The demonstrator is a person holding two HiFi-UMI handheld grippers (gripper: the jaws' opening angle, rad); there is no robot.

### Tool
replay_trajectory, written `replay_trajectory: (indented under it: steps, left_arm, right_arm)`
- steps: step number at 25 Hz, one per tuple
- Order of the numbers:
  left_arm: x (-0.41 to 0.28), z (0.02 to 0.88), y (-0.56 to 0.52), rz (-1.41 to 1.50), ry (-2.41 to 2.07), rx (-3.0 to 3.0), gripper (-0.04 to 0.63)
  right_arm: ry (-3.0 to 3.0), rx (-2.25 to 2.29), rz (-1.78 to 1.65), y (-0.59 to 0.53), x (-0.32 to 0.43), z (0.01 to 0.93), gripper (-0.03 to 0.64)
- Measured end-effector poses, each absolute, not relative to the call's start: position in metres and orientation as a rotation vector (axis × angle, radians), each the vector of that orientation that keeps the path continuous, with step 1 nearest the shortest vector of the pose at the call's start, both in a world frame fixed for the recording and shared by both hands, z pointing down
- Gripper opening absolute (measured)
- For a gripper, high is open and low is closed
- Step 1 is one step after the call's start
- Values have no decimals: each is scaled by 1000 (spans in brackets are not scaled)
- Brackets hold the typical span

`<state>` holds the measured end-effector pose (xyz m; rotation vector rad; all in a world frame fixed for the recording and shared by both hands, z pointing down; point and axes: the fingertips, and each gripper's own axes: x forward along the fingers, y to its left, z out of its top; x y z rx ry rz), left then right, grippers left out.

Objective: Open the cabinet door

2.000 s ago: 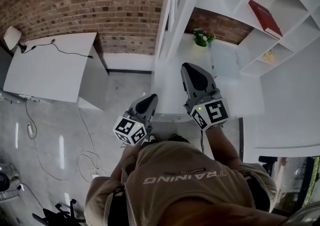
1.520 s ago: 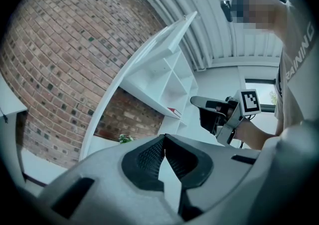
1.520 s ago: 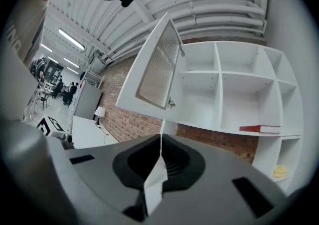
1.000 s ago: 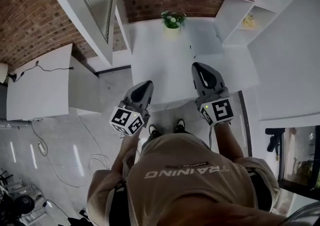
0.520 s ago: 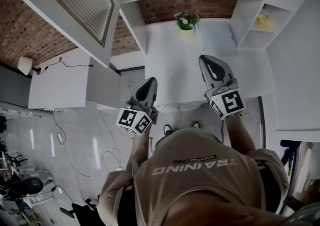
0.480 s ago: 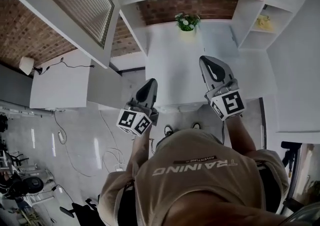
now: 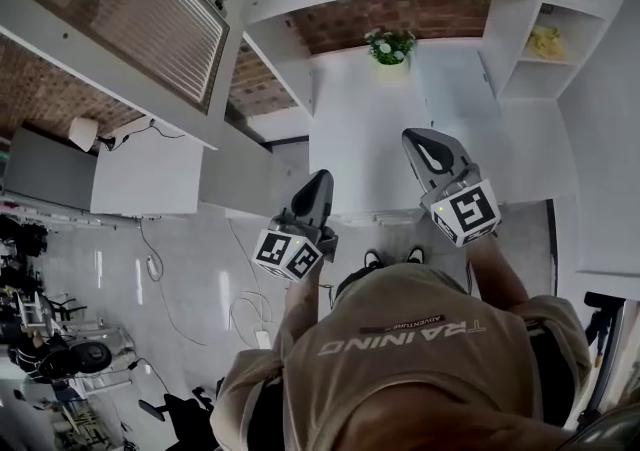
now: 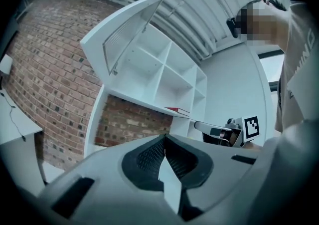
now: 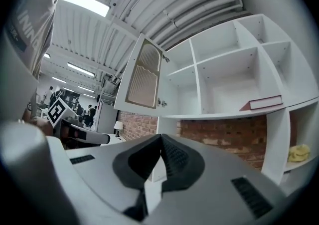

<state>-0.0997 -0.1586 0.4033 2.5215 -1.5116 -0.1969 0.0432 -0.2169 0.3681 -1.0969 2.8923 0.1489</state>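
Because the white cabinet door with its ribbed glass panel [image 7: 150,24] stands swung wide from the upper left corner of the white open-shelf unit [image 9: 196,84], I judge the opening done. That would explain the idle tools in front of that unit: the left gripper [image 7: 318,184] and the right gripper [image 7: 420,144] are each clenched tight on nothing, pointing level at the shelves and well apart from the door. A red hardback book [image 9: 265,103] lies on a shelf of the unit, its cover lettering too small to read. The person's tan shirt [image 7: 410,379] reads "TRAINING", reversed in the head view; the smaller line above it is illegible.
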Motion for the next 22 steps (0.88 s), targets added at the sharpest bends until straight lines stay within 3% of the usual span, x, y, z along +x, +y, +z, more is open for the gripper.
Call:
replay_trajectory:
  steps: [22]
  left_arm:
    - [-111, 352, -153, -263, -1439, 2721, 8]
  right_arm:
    - [2932, -1129, 197, -198, 18, 352, 14]
